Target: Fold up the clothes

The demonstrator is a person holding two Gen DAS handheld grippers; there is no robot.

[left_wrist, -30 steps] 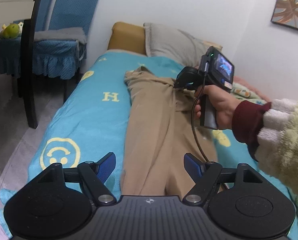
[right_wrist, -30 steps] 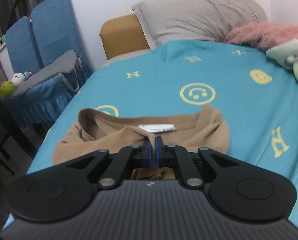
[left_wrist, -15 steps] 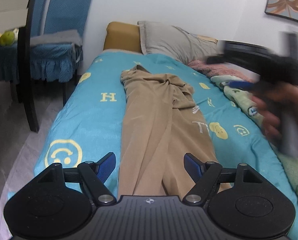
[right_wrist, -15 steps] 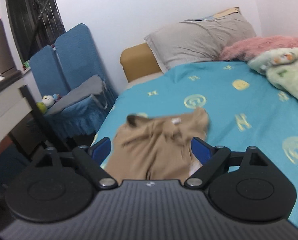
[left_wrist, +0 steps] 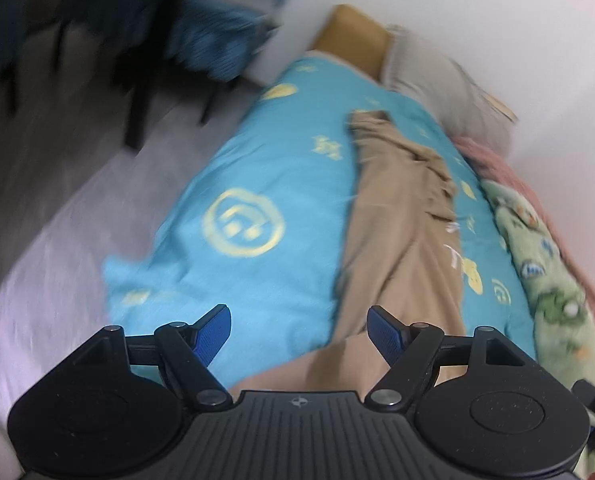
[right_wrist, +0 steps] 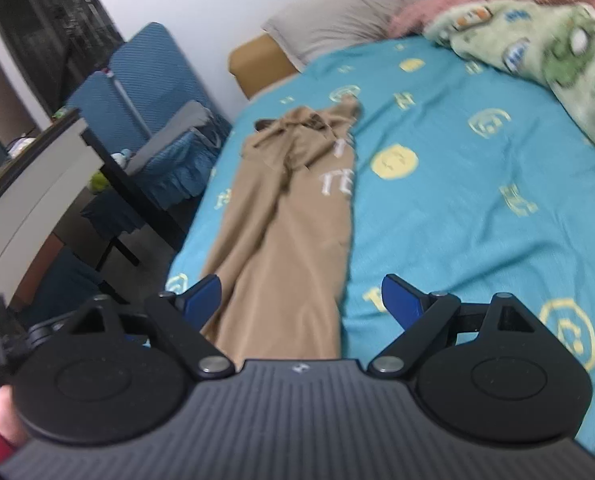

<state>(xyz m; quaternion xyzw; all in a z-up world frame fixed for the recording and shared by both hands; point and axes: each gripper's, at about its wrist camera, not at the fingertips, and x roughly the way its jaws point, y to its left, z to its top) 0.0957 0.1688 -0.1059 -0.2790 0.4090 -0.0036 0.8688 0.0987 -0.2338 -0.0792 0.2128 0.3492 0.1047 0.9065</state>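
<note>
Both jaws wide, empty, over tan shirt [right_wrist: 289, 216] on teal bed [right_wrist: 457, 208] w/ pillow [right_wrist: 353, 8].

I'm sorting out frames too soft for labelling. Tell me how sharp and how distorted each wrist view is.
Left wrist view: heavy motion smear over the chairs, floor and blue bedspread, tan garment soft, left gripper crisp, horizon tilted. Right wrist view: milder blur, garment lettering and green blanket smudged, right gripper sharp. Both show fisheye bending at the edges; even, glare-free light.
</note>
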